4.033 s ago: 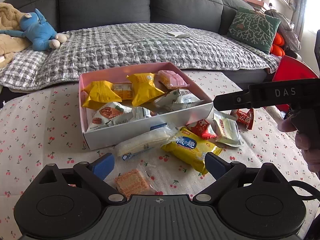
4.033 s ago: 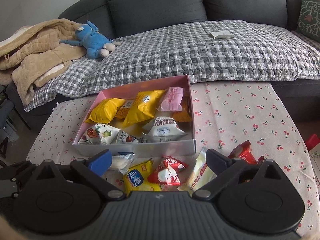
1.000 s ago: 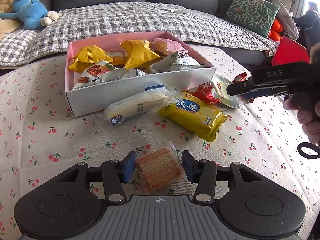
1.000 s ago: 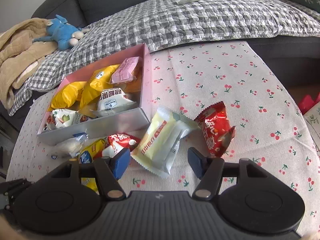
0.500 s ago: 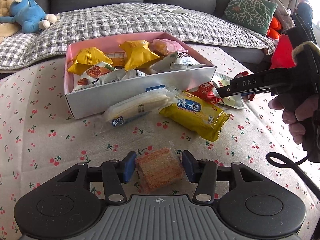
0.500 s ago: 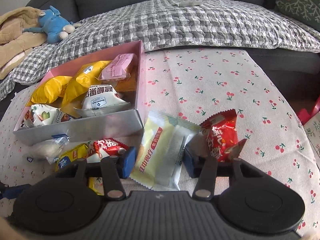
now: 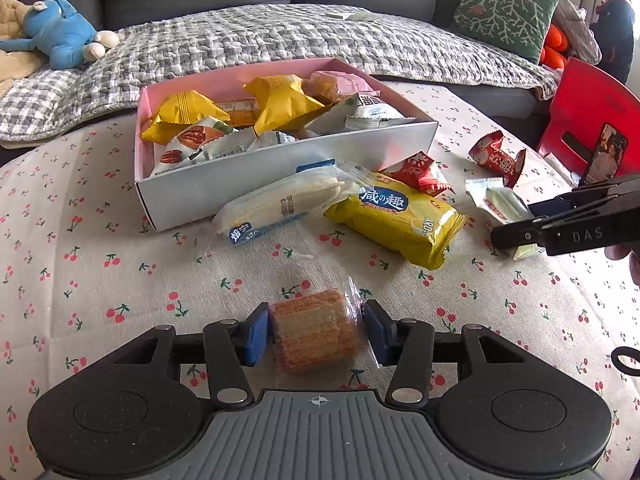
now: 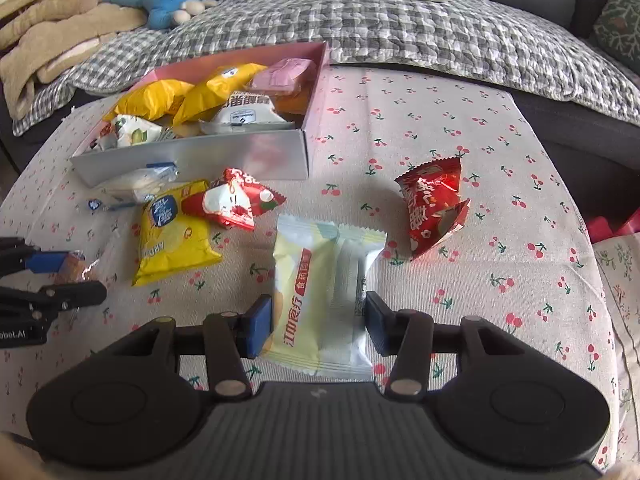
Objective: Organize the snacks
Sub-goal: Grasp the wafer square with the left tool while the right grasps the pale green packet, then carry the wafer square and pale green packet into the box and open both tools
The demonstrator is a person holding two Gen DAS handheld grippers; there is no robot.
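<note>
**Both claws closed around wrapped snacks near the front edge of the tabletop**

Nearest the front edge, the left claw (image 7: 316,334) pinches a clear-wrapped orange wafer square (image 7: 314,330), its blue pads against both sides of the wrapper. Toward the right edge, the right claw (image 8: 318,330) straddles a pale yellow-green packet (image 8: 320,292) lying flat on the cherry-print tablecloth (image 8: 440,128); its jaws have just been closing and then easing a little, the left pad touches the packet's edge and the right pad sits right at its other edge, though a firm grip cannot be told.

Farther in lie the loose snacks: a yellow biscuit pack (image 7: 394,218), a long white bread roll in clear wrap (image 7: 280,202) leaning on the box's front wall, a red-and-white packet (image 8: 234,200) beside the yellow one, and a crumpled red packet (image 8: 434,206) apart toward the right edge.

Beyond them, near the back edge, stands the open pink-lined box (image 7: 280,184), already filled with yellow, white and pink packets.

Behind the tabletop runs a sofa under a grey checked quilt (image 7: 260,40), with a blue plush toy (image 7: 60,36) at its left end and a green cushion (image 7: 504,14) at its right.
</note>
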